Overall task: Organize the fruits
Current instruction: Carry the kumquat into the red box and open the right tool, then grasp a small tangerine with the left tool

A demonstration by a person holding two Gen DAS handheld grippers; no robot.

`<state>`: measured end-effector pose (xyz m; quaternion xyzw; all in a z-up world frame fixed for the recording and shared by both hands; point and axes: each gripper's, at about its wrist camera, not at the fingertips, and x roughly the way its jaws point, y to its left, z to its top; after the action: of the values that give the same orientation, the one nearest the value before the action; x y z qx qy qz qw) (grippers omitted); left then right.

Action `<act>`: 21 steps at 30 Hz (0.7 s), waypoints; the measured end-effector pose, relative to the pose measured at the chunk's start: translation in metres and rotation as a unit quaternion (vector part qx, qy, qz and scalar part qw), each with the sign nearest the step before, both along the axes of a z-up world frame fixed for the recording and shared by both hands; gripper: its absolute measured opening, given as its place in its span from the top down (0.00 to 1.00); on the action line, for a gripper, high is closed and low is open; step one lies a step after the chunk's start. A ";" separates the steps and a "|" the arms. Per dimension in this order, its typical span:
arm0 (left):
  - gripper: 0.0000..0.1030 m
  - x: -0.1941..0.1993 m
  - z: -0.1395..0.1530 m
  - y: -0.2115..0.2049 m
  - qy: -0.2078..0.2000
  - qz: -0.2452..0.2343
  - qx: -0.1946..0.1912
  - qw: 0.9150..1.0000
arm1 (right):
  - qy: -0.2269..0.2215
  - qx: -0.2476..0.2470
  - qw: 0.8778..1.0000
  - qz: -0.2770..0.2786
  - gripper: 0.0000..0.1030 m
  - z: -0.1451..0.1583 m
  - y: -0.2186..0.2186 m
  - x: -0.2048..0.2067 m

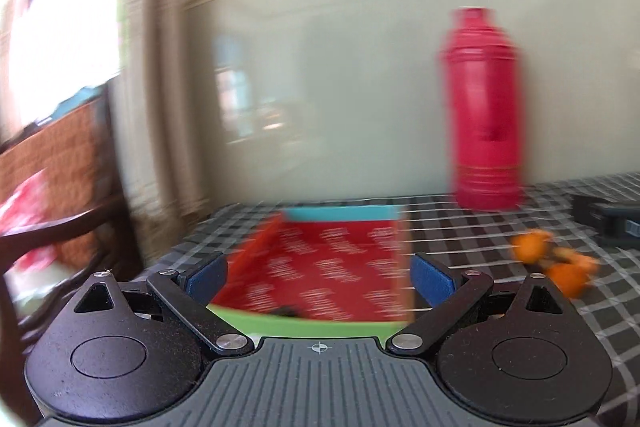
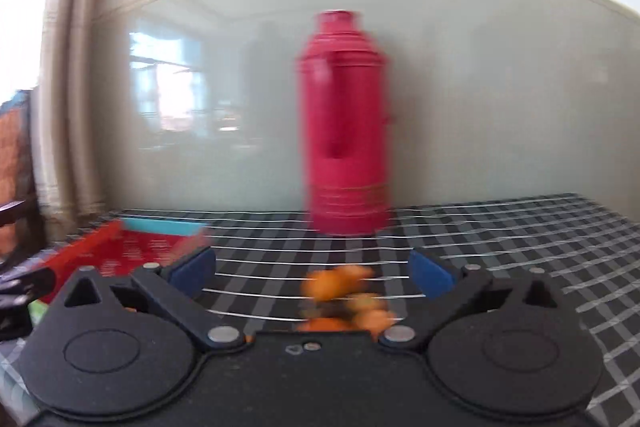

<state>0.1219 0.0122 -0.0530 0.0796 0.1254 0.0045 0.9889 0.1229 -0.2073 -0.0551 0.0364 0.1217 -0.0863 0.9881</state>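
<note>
On the black-and-white checked cloth of the worktop (image 2: pixel 500 227) lies a blurred cluster of small orange fruits (image 2: pixel 344 301), between and just ahead of the right gripper (image 2: pixel 312 269), whose blue-padded jaws stand spread wide with nothing pinched. Left of the fruits sits a red patterned cardboard box with turquoise and green edges (image 1: pixel 328 275); the left gripper (image 1: pixel 318 277) is spread apart around it, contact unclear. Behind stands a tall pink-red plastic flask (image 2: pixel 346 131), upright near the pale wall.

Tall red plastic thermos flask (image 2: pixel 346 123) upright at far edge of black-white checked tabletop (image 2: pixel 520 227); beige curtain (image 1: pixel 164 99) far left, wooden chair (image 1: pixel 60 187) beside.
</note>
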 end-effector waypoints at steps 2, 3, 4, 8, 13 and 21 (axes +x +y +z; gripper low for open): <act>0.06 0.002 -0.004 -0.024 0.005 -0.036 0.018 0.999 | 0.005 0.010 0.999 -0.031 0.06 -0.006 -0.017 -0.005; 0.06 0.004 -0.007 -0.034 0.011 -0.055 0.022 0.998 | 0.004 0.018 0.998 -0.053 0.06 -0.009 -0.025 -0.008; 0.06 0.007 -0.009 -0.044 0.019 -0.072 0.024 0.997 | 0.006 0.029 0.997 -0.065 0.06 -0.012 -0.034 -0.010; 0.09 0.017 -0.021 -0.079 0.049 -0.124 0.032 0.991 | 0.015 0.061 0.995 -0.083 0.06 -0.019 -0.061 -0.016; 0.36 0.040 -0.039 -0.105 0.099 -0.147 0.041 0.983 | 0.018 0.051 0.995 -0.081 0.06 -0.023 -0.070 -0.017; 0.61 0.060 -0.058 -0.119 0.145 -0.148 0.033 0.978 | 0.011 0.057 0.996 -0.074 0.06 -0.021 -0.079 -0.026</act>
<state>0.1823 -0.1070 -0.1110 0.1297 0.2540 -0.1491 0.9468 0.0970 -0.2864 -0.0764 0.1007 0.1347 -0.1520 0.9740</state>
